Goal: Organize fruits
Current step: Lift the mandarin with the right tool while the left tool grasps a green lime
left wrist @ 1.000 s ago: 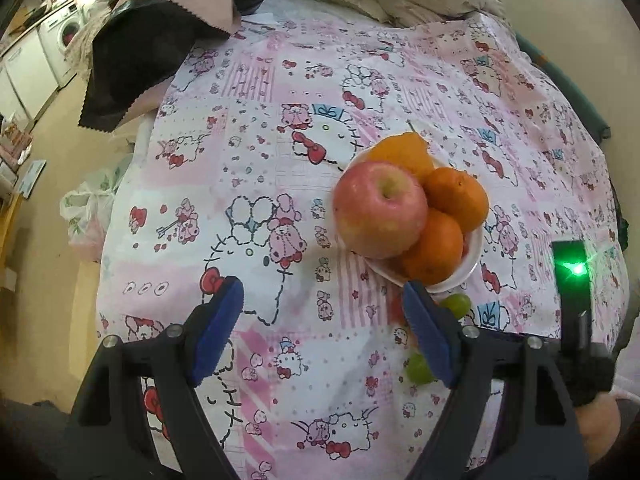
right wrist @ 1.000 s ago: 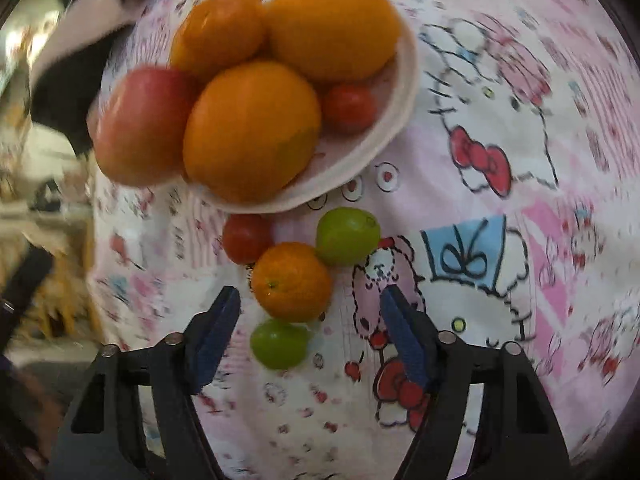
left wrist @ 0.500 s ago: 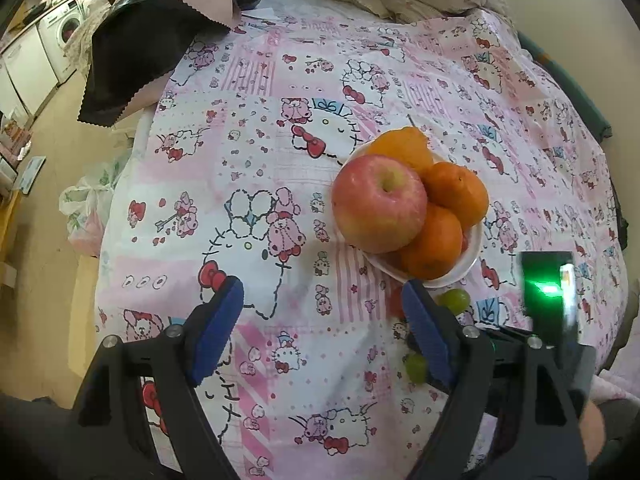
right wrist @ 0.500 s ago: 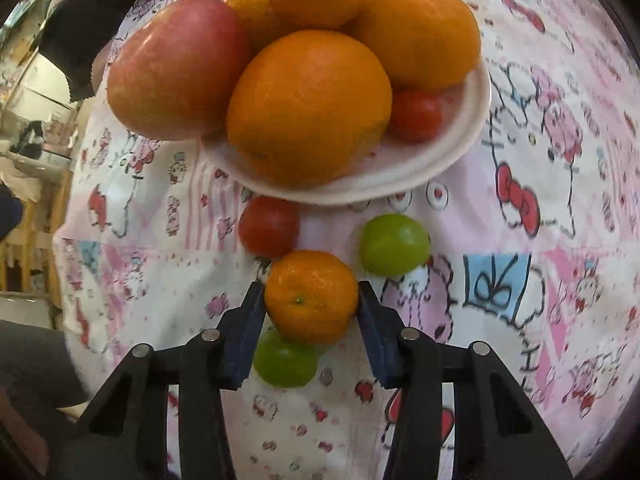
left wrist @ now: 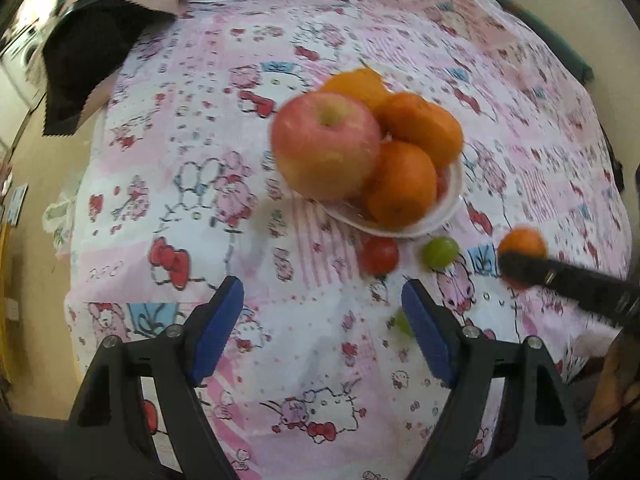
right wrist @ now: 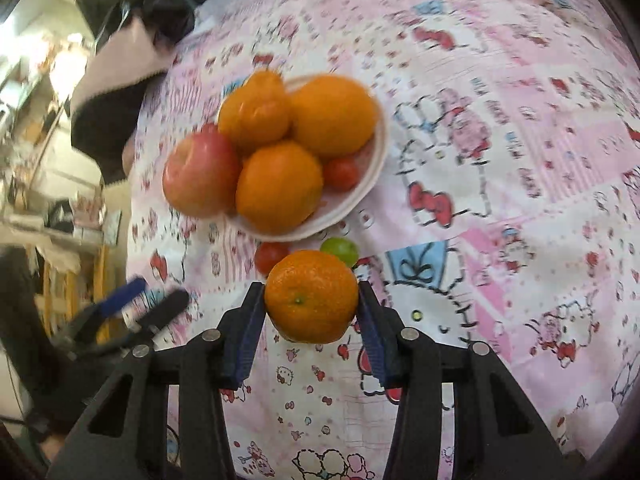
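Right hand-held gripper (right wrist: pixel 311 312) clamps the small orange (right wrist: pixel 311 295), lifted clear of the cloth below the plate (right wrist: pixel 376 148), presumably bound there. Left hand-held gripper (left wrist: pixel 322 312): wide, empty.

we see a bed covered in a pink cartoon-cat sheet (left wrist: pixel 248 344). near its middle sits a white plate (right wrist: pixel 372 168) heaped with fruit. just in front of the plate, on the sheet, lie a red tomato (left wrist: pixel 380 255) and a green fruit (left wrist: pixel 440 253); another green fruit (left wrist: pixel 403 322) lies nearer. a black-and-pink cloth (left wrist: pixel 92 60) drapes the far left corner.
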{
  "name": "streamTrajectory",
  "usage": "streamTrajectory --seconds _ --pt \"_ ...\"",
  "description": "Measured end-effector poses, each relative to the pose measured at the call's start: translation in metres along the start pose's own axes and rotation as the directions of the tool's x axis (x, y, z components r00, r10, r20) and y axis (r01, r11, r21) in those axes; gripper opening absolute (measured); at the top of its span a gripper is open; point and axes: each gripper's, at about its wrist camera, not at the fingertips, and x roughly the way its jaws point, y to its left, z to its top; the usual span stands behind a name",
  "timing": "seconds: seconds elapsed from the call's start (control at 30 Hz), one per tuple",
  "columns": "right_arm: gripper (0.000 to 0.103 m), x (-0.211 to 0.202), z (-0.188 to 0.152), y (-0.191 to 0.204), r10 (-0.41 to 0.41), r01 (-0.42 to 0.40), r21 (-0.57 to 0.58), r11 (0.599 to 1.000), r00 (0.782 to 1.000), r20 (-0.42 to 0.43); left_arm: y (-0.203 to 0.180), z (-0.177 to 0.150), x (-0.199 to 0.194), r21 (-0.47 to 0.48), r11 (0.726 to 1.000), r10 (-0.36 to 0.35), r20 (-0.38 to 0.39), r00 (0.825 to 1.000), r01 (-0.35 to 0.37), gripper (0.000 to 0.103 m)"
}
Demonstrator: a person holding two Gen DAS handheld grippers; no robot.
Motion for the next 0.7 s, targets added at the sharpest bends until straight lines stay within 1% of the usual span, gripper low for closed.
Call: streamTrajectory --seconds 0.07,0.1,0.23,0.37,0.47,0.57,0.63,0.67,0.7 --pt "0.048 -0.010 0.000 -0.010 0.000 0.000 0.024 1.000 1.000 0.029 -0.013 -0.003 0.007 0.035 0.999 -0.005 -0.012 1.000 0.006 0.079" --pt "0.048 -0.008 0.002 -0.008 0.001 -0.002 0.038 0.999 0.999 0.042 -0.020 -0.004 0.011 0.056 0.998 -0.014 -0.019 1.000 0.015 0.079" --pt "0.048 -0.013 0.003 -0.020 0.003 -0.009 0.083 0.997 0.998 0.068 -0.048 -0.010 0.027 0.114 0.992 -0.041 -0.045 0.998 0.046 0.079" --pt "0.048 -0.015 0.002 -0.028 0.005 -0.014 0.113 0.994 0.997 0.080 -0.065 -0.012 0.045 0.151 0.988 -0.029 -0.060 0.998 0.038 0.078" --pt "0.048 -0.018 0.002 -0.031 0.005 -0.015 0.117 0.993 0.996 0.086 -0.071 -0.014 0.055 0.176 0.984 -0.015 -0.070 0.997 0.027 0.072" --pt "0.048 -0.019 0.001 -0.032 0.005 -0.014 0.113 0.993 0.996 0.087 -0.073 -0.017 0.065 0.173 0.985 0.001 -0.087 0.996 0.014 0.068" --pt "0.048 -0.019 0.000 -0.032 0.006 -0.016 0.111 0.994 0.996 0.087 -0.072 -0.019 0.070 0.168 0.986 0.004 -0.090 0.996 0.011 0.059" --pt "0.048 -0.019 0.000 -0.032 0.005 -0.015 0.110 0.994 0.996 0.086 -0.073 -0.020 0.072 0.169 0.985 -0.007 -0.096 0.995 0.023 0.058" --pt "0.048 -0.018 0.000 -0.032 0.006 -0.015 0.111 0.994 0.996 0.085 -0.073 -0.021 0.072 0.172 0.985 -0.014 -0.100 0.995 0.032 0.053"
